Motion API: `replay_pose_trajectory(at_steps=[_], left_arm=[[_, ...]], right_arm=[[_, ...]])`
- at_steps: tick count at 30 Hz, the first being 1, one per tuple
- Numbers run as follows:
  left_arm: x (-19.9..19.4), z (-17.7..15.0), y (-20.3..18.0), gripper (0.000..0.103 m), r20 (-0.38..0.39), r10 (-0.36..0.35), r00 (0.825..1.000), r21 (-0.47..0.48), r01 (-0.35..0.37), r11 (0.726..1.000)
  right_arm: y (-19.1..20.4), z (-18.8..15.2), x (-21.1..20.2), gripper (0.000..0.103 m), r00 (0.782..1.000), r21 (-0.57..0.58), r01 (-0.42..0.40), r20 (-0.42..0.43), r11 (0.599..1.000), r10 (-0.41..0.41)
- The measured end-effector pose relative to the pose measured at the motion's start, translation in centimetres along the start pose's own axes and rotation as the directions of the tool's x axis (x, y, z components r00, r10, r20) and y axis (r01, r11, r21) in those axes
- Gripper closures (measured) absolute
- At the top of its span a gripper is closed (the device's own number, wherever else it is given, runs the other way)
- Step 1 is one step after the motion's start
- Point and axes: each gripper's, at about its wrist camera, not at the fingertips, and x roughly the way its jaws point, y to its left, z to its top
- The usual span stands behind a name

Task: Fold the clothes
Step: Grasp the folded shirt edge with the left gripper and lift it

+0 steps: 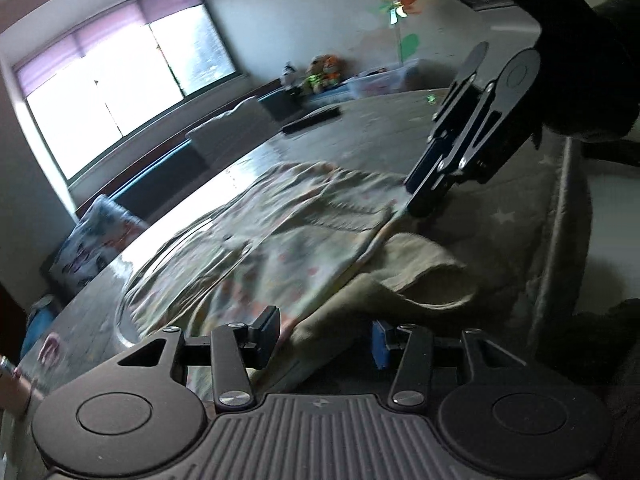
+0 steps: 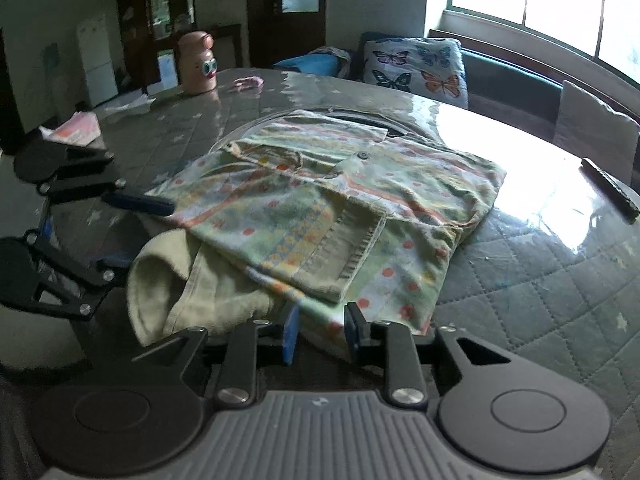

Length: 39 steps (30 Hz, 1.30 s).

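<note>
Patterned cotton in pale green, orange and white makes up the one shirt (image 2: pixel 332 208), which lies folded on the round table (image 2: pixel 540 280) with one sleeve doubled across its front; a single button shows near its middle. One plain beige garment (image 2: pixel 180 280) pokes out from under the shirt's near edge.

Two grippers work at that edge. The right gripper (image 2: pixel 318 334) has its jaws closed partway around the shirt's near hem; whether the blue pads actually pinch the cloth I cannot tell. The left gripper (image 1: pixel 324 338) has its jaws wide apart, with folds of the shirt and beige garment between them, gripping nothing. In the left wrist view the right gripper (image 1: pixel 420 200) touches down at the far corner of the shirt (image 1: pixel 280 232).

No writing can be read anywhere.

Only the right wrist view shows the one pink bottle (image 2: pixel 197 62) with cartoon eyes, the one butterfly cushion (image 2: pixel 416 66) on the bench, and the white fridge (image 2: pixel 96 60). Only the left wrist view shows the paper pinwheel (image 1: pixel 400 4) on the wall and some soft toys (image 1: pixel 324 72), too blurred to count. One dark remote (image 2: pixel 610 188) lies on the table, seen in both views.
</note>
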Motion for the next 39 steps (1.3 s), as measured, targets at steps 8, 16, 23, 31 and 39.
replay_pose_trajectory(at_steps=[8, 16, 23, 31, 39], left_arm=[[0.6, 1.4, 1.9, 0.095, 0.048, -0.031, 0.998, -0.132, 0.037, 0.991], [1.3, 2.8, 5.6, 0.098, 0.053, -0.029, 0.998, -0.323, 0.045, 0.945], [1.0, 2.6, 5.8, 0.097, 0.039, -0.033, 0.999, -0.333, 0.044, 0.942], [-1.6, 0.2, 5.0, 0.063, 0.004, 0.037, 0.999, -0.269, -0.034, 0.963], [-0.9, -2.0, 4.6, 0.060, -0.068, 0.191, 0.979, -0.157, -0.200, 0.967]], right_arm=[[1.6, -0.8, -0.5, 0.062, 1.000, -0.137, -0.009, 0.006, 0.991, 0.010], [3.1, -0.7, -0.2, 0.056, 0.997, -0.260, 0.024, 0.074, 0.965, -0.005], [3.5, 1.3, 2.3, 0.074, 0.995, -0.239, -0.038, 0.084, 0.970, 0.060], [1.2, 3.8, 2.0, 0.089, 0.985, -0.072, -0.116, 0.118, 0.991, 0.124], [0.3, 5.3, 1.3, 0.090, 0.980, -0.014, -0.122, 0.159, 0.992, 0.122]])
